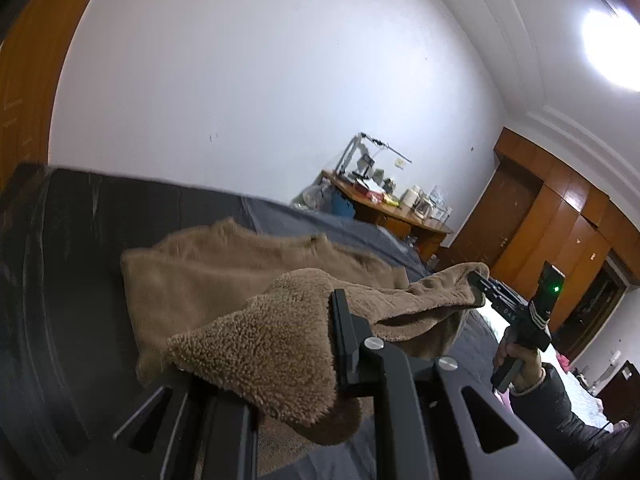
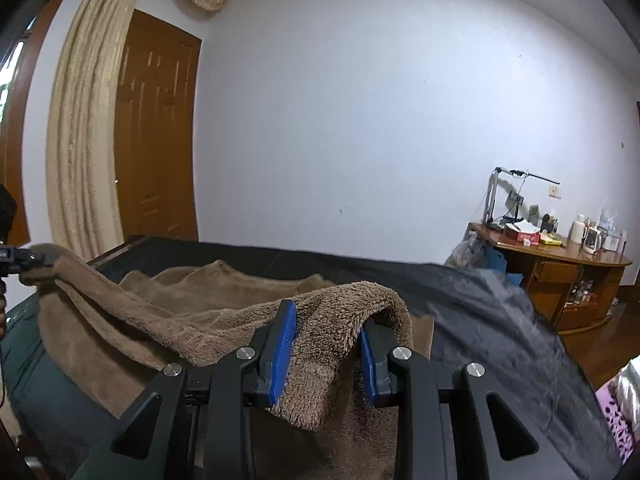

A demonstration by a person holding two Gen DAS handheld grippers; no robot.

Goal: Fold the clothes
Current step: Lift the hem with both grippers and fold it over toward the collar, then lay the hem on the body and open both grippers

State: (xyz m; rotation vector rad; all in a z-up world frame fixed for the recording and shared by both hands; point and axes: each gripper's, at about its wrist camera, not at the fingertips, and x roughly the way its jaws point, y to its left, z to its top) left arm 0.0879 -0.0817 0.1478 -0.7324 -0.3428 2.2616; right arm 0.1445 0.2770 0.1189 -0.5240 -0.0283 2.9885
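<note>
Right wrist view: both the right tongs (image 2: 326, 344) and left tongs (image 1: 280, 344) clamp the brown fleece garment's (image 2: 224, 312) lifted edge above the bed (image 2: 480, 292); thick pile bunched between pads may slip, skewing the fold.

A big white wall (image 2: 360, 120) fills the back. A brown door (image 2: 156, 132) stands at 10 o'clock beside a long tan curtain (image 2: 84, 120). At 3 o'clock a wooden desk (image 2: 560, 256) holds a lamp (image 2: 496, 196) and small jars. A bright light (image 1: 612, 48) shines at 2 o'clock.
</note>
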